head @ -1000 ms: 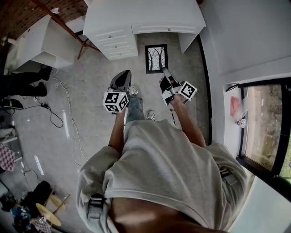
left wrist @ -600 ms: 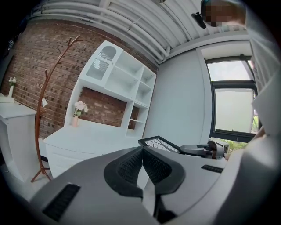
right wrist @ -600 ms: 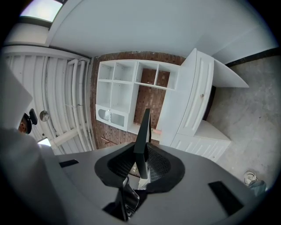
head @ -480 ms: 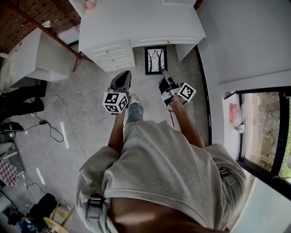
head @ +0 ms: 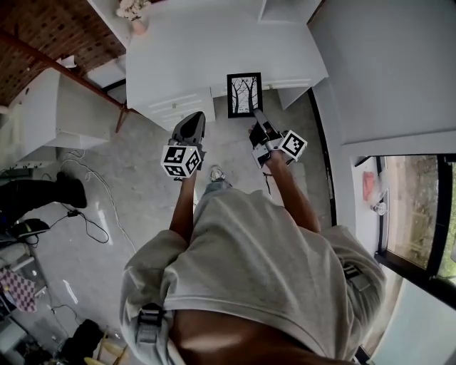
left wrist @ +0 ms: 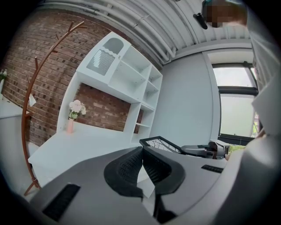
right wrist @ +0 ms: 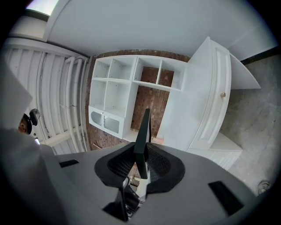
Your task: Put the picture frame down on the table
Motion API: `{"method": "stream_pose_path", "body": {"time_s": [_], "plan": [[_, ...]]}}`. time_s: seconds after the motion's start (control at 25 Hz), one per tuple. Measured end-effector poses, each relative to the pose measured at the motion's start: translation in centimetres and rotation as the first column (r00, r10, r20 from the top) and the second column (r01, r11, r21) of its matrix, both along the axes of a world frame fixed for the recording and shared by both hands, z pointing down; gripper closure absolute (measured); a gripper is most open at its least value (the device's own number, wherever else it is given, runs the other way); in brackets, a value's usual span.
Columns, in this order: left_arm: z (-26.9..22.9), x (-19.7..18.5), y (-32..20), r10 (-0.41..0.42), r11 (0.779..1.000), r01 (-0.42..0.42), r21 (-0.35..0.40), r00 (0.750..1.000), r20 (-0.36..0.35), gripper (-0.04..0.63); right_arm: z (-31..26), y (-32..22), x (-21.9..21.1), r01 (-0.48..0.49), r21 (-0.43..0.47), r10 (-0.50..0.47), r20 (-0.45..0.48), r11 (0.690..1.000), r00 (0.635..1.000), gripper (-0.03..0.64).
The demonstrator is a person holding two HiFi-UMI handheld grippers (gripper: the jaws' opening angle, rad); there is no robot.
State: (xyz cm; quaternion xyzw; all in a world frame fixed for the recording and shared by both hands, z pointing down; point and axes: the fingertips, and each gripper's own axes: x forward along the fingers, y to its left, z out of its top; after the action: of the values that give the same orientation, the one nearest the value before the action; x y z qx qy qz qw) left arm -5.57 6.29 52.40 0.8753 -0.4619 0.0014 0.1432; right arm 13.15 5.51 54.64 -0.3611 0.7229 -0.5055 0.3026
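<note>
Right gripper (head: pixel 257 114) is clamped on the near right corner of the black rectangular picture frame (head: pixel 244 94). In the right gripper view the frame (right wrist: pixel 143 132) stands edge-on between the pads, both pressing its sides. From the head view the frame lies face up and roughly flat, a bare-tree print showing, carried in the air and touching nothing but those jaws. Its far end overlaps the front edge of the white wooden table (head: pixel 214 43). Its near end hangs over the knee gap, just right of the white drawer block (head: pixel 178 107). Left gripper (head: pixel 197 116) sits beside the frame on its left, apart from it, jaws closed tip to tip and holding nothing. The table's broad white top stretches ahead of the frame. A pale pink vase of white flowers (head: pixel 133 13) stands at the far left corner, well apart from both grippers. A white open shelf unit (left wrist: pixel 131 79) rises along the table's far side. A grey wall (head: pixel 385 64) closes in the right, near the table's right edge, with a dark-framed window (head: pixel 420 207) further back. A reddish wooden coat stand (head: pixel 71 71) leans left of the table. Grey floor (head: pixel 142 178) opens to the left, with black cables (head: pixel 89 217) trailing across it.
</note>
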Motion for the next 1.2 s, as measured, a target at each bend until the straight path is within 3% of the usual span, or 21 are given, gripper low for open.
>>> {"method": "stream_pose_path", "body": {"time_s": [0.52, 1.2], "plan": [[0.6, -4.7, -8.3, 0.034, 0.999, -0.034, -0.002, 0.999, -0.011, 0.580, 0.1, -7.2, -4.3, -0.045, 0.010, 0.045, -0.001, 0.999, 0.999, 0.529], [2.8, -4.6, -10.3, 0.046, 0.998, -0.046, -0.043, 0.999, -0.011, 0.580, 2.6, -9.1, -4.2, -0.061, -0.041, 0.062, 0.006, 0.997, 0.998, 0.528]]}}
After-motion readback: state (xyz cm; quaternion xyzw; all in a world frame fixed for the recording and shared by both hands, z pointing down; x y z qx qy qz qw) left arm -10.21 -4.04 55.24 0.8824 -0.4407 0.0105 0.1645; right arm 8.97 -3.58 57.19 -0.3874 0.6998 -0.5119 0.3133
